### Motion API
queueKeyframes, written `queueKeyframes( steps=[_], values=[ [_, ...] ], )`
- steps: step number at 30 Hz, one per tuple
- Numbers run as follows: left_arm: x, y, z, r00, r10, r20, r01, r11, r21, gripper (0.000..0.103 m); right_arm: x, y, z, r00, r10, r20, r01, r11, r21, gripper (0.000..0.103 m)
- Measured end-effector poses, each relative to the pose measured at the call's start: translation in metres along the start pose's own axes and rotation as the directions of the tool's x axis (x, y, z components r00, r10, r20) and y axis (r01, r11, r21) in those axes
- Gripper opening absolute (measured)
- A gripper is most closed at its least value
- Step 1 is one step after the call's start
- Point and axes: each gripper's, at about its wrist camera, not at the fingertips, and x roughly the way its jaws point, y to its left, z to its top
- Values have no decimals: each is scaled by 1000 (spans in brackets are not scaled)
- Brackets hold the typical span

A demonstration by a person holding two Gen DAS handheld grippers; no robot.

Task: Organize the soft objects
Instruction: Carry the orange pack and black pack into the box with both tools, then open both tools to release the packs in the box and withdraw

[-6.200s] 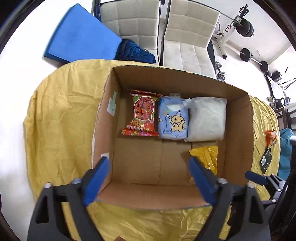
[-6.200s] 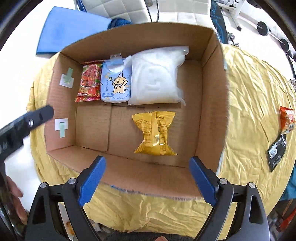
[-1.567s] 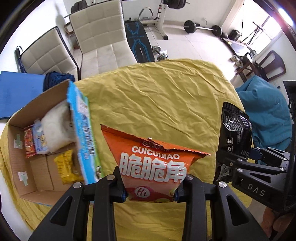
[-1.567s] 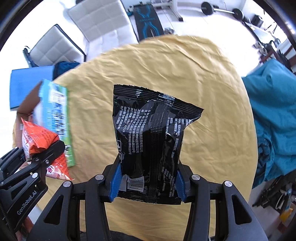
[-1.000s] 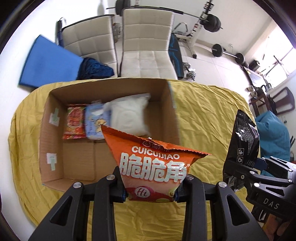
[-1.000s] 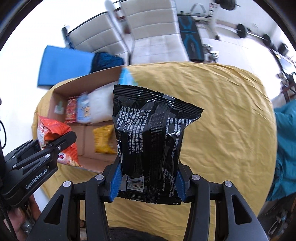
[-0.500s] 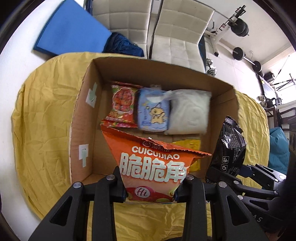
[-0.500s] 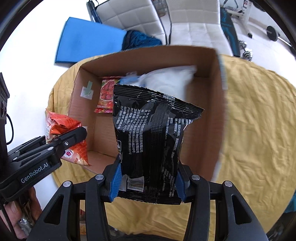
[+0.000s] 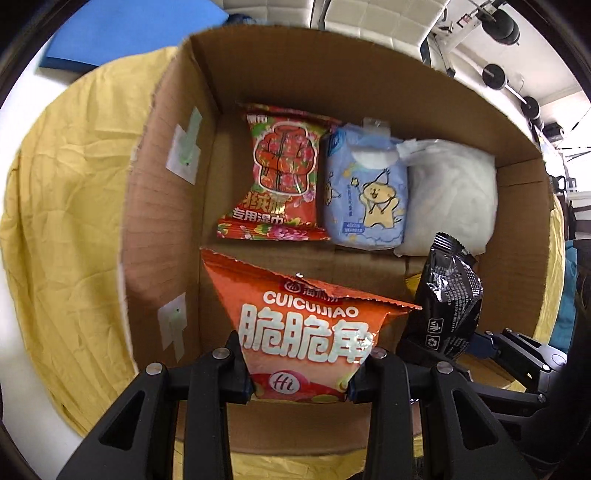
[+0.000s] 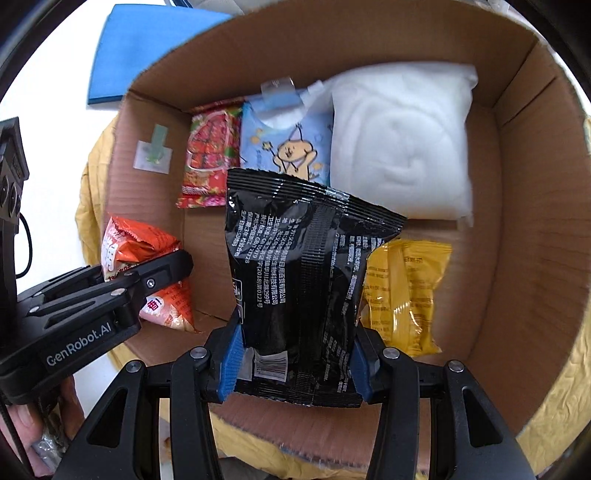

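Note:
My left gripper (image 9: 299, 376) is shut on an orange snack bag (image 9: 306, 325), held over the near left part of an open cardboard box (image 9: 162, 221). My right gripper (image 10: 293, 363) is shut on a black snack bag (image 10: 299, 273), held over the box's near middle. The left gripper (image 10: 162, 273) with the orange snack bag (image 10: 140, 247) also shows at the left of the right wrist view. On the box floor lie a red packet (image 9: 282, 173), a light blue packet (image 9: 365, 192), a white soft pack (image 9: 450, 195) and a yellow bag (image 10: 402, 291).
The box (image 10: 524, 221) stands on a table under a wrinkled yellow cloth (image 9: 62, 221). A blue mat (image 10: 147, 40) lies on the floor beyond it. White chairs (image 9: 373, 18) and dumbbells (image 9: 495, 74) stand behind the box. A hand (image 10: 22, 424) holds the left gripper's handle.
Both grippers have come down and moved over the box with their bags, so the box now fills both views. Neither grip has changed.

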Motion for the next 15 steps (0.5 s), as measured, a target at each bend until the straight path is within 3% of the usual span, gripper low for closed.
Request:
queueKeyframes(
  steps=[12,15],
  values=[
    [44,-5,4,989,-5,-147,10,999,34,32,45,-14,5,994,27,-103,-24,999,33,53],
    [59,0,7,980,-8,-200,13,1000,22,39,54,-16,7,993,22,-118,-19,999,26,53]
  ],
)
